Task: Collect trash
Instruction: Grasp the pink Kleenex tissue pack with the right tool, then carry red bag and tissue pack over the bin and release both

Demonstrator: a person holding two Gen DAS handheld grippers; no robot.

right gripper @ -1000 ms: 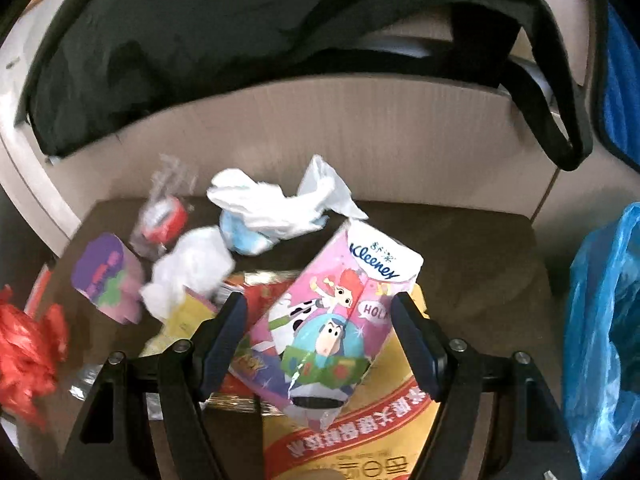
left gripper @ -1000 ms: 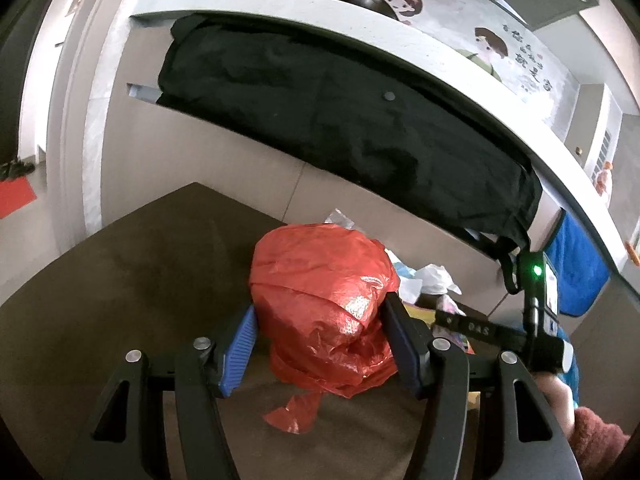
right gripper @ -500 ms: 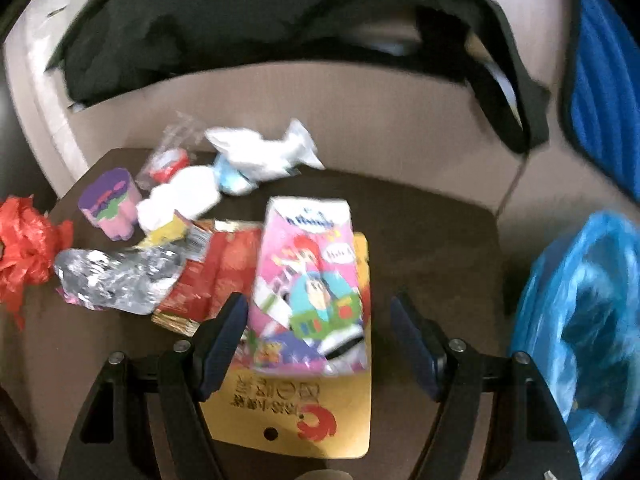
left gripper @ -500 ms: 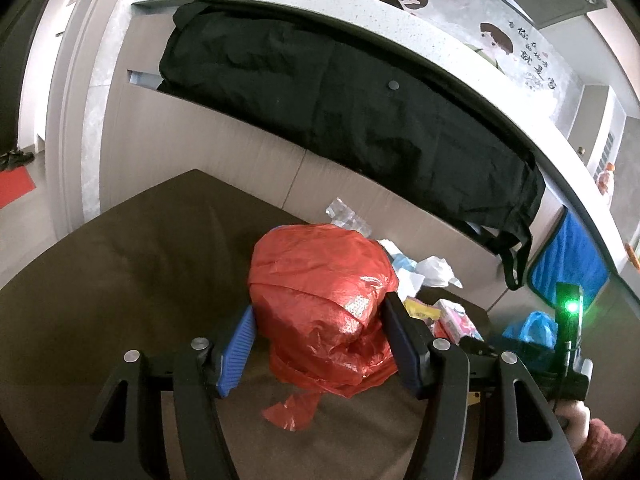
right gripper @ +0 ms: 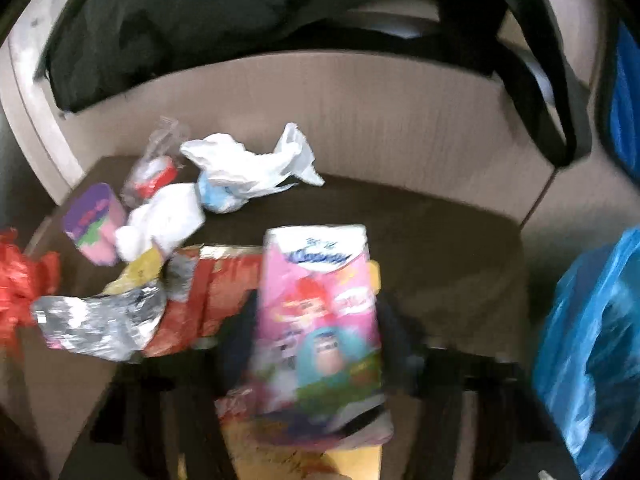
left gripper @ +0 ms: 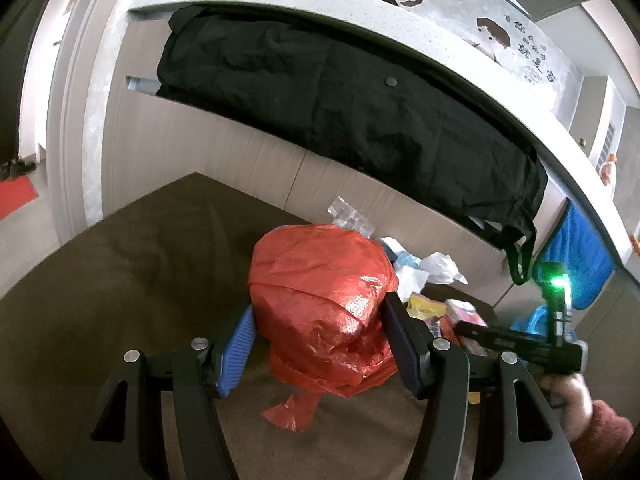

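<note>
My left gripper point(left gripper: 320, 306) is shut on a bulging red plastic bag point(left gripper: 316, 276), which stands on the brown table point(left gripper: 120, 280). In the right wrist view, which is blurred, my right gripper point(right gripper: 318, 312) is closing. A pink tissue pack point(right gripper: 320, 276) with cartoon figures sits between its jaws, and the dark fingers point(right gripper: 240, 332) lie flush against the pack's sides. The pack rests on a yellow card point(right gripper: 304, 460) and beside a red snack packet point(right gripper: 216, 292). A hand in a pink sleeve point(left gripper: 576, 400) holds the right tool at the lower right of the left wrist view.
Loose trash lies left of the pack: a crumpled white tissue point(right gripper: 248, 164), a purple and pink cup point(right gripper: 94, 224) and a silver foil wrapper point(right gripper: 100, 320). A blue plastic bag point(right gripper: 592, 340) hangs at the right. A black bag point(left gripper: 340, 100) hangs from the counter over the back wall.
The right gripper's jaws have come in against the pink tissue pack, and its view has shifted slightly and blurred. The left gripper and the red bag have stayed put.
</note>
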